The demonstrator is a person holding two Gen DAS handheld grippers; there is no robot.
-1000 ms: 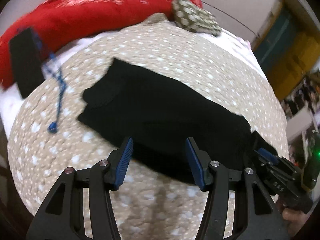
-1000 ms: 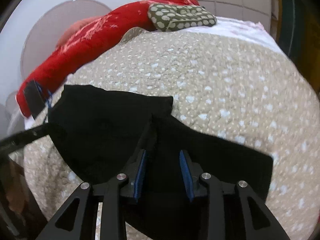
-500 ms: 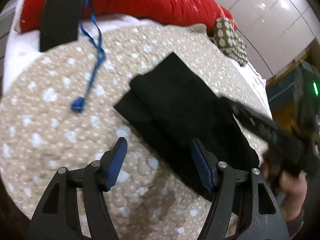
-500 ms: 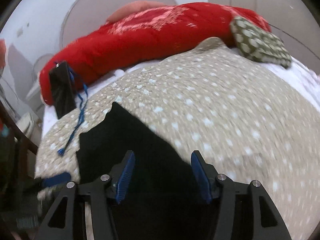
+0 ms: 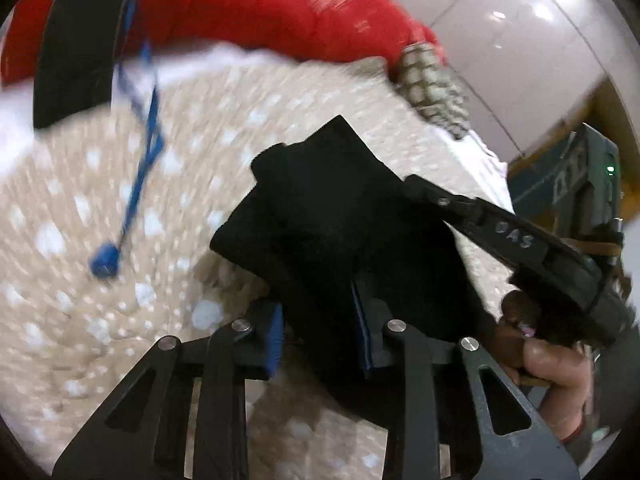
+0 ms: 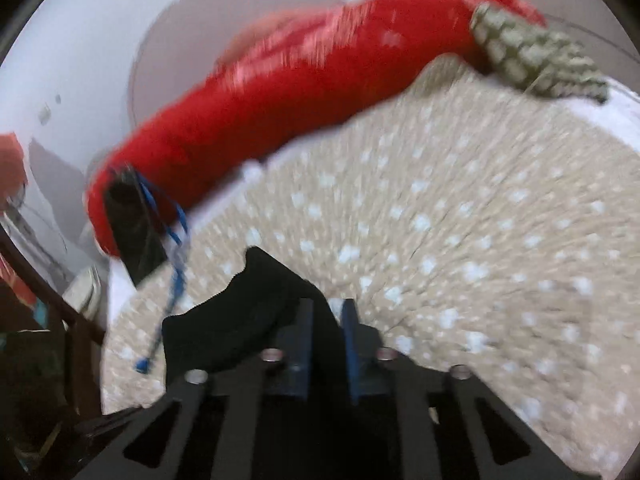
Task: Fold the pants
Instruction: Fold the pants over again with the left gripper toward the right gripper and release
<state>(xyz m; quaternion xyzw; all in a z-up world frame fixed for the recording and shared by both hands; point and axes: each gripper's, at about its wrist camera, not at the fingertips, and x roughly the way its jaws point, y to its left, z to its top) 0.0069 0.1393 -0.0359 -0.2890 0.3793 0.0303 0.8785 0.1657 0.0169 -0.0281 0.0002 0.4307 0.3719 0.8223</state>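
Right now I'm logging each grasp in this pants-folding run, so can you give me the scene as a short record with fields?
surface: beige quilted bedspread with white spots
garment: black fabric pants, partly folded and bunched on the bedspread
left gripper: fingers have just closed on the near edge of the pants
right gripper: fingers have just closed, black fabric pinched between them
behind: long red bolster pillow, olive spotted cushion
also there: flat black pouch with a blue cord
image quality: blurred
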